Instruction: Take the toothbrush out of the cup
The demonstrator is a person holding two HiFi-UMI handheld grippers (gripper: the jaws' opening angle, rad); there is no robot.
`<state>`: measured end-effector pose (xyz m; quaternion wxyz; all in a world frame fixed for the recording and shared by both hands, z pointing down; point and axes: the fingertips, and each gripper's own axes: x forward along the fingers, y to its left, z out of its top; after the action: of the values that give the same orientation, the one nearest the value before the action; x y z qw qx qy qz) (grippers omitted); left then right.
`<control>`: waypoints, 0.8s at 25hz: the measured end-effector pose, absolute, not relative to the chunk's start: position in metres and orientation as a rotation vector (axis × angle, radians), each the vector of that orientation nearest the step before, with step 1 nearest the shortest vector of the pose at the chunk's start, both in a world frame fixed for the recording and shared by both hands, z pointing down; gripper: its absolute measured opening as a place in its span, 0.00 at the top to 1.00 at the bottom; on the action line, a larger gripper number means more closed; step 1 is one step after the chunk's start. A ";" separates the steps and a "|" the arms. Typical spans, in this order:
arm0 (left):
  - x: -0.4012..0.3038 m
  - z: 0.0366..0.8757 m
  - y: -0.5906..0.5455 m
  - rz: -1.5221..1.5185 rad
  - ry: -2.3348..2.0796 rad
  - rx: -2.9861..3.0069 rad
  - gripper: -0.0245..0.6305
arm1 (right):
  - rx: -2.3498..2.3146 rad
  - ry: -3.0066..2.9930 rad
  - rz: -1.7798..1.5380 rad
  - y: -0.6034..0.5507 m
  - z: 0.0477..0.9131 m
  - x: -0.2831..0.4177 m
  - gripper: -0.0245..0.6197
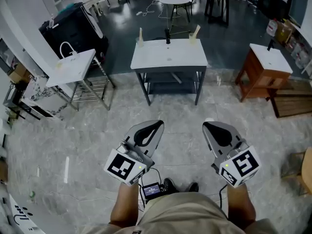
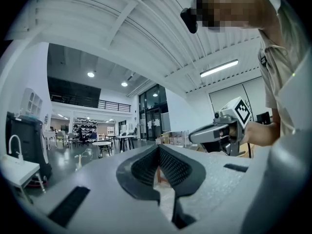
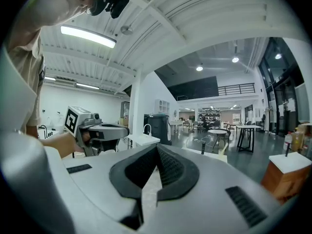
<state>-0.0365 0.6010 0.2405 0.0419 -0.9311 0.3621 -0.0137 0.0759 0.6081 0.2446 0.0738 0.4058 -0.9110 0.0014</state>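
A white table point(image 1: 169, 57) stands a few steps ahead on the stone floor. At its far edge sits a small dark upright cup point(image 1: 167, 36), with a pale wooden piece point(image 1: 140, 37) to its left and another point(image 1: 195, 33) to its right. No toothbrush can be made out at this distance. In the right gripper view the cup point(image 3: 203, 147) shows as a thin dark post. My left gripper point(image 1: 158, 124) and right gripper point(image 1: 205, 126) are held side by side at waist height, well short of the table. Both are shut with nothing between the jaws.
A white sink stand with a curved tap point(image 1: 73, 65) is at the left, with a black cart point(image 1: 73, 30) behind it. A wooden cabinet with a white top point(image 1: 265, 65) and a wooden bench point(image 1: 291, 104) are at the right. A round table point(image 1: 175, 1) stands farther back.
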 end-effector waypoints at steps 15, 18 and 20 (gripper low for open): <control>-0.100 0.249 0.559 -0.008 1.122 -2.858 0.95 | 1.239 -2.727 0.001 0.562 0.250 0.013 0.95; -0.105 0.251 0.551 0.008 1.119 -2.861 0.95 | 1.229 -2.723 0.008 0.554 0.255 0.004 0.95; -0.108 0.250 0.545 0.017 1.116 -2.862 0.95 | 1.231 -2.720 0.008 0.546 0.253 0.001 0.95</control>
<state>-0.1076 0.5448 0.2496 0.0351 -0.9311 0.3630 0.0057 0.0008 0.5459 0.2532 0.0777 0.4111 -0.9083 0.0026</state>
